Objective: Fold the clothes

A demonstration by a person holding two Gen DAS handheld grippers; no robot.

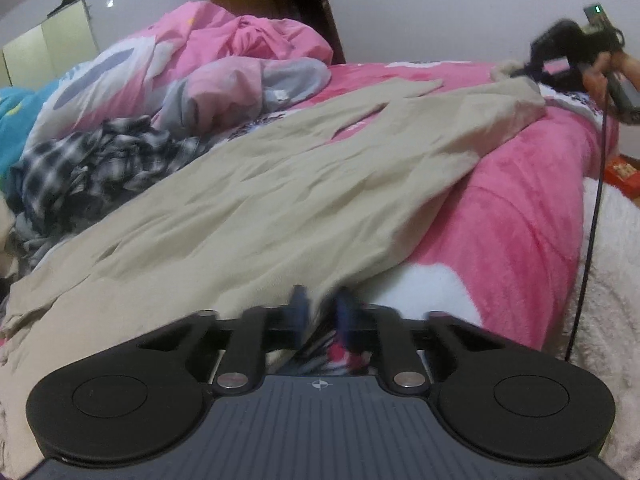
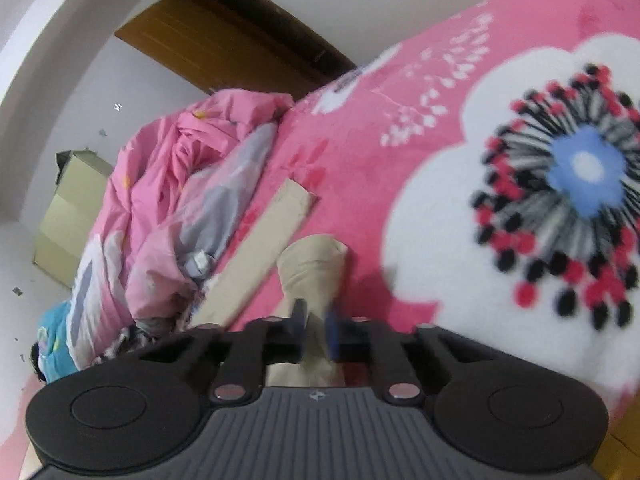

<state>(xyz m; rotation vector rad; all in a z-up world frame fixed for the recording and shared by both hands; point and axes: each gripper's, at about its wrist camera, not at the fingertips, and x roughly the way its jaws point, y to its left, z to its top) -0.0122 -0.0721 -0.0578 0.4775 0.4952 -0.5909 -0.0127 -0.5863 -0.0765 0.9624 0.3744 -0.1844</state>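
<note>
everywhere pink floral blanket (image 2: 360,152), white walls (image 1: 440,8); both tools pinched on beige trousers (image 1: 280,184).

both wrist cams low, close over bed (image 1: 520,220), facing headboard wall, sharing beige garment (image 1: 280,184)

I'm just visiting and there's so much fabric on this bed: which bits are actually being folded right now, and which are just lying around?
In use:
- beige garment, spread across the bed
- left tool, shut on its near edge
- right tool, shut on its far end

Lying about:
- plaid shirt
- pink and grey garment
- pink quilt
- pink flowered blanket, underneath
</note>
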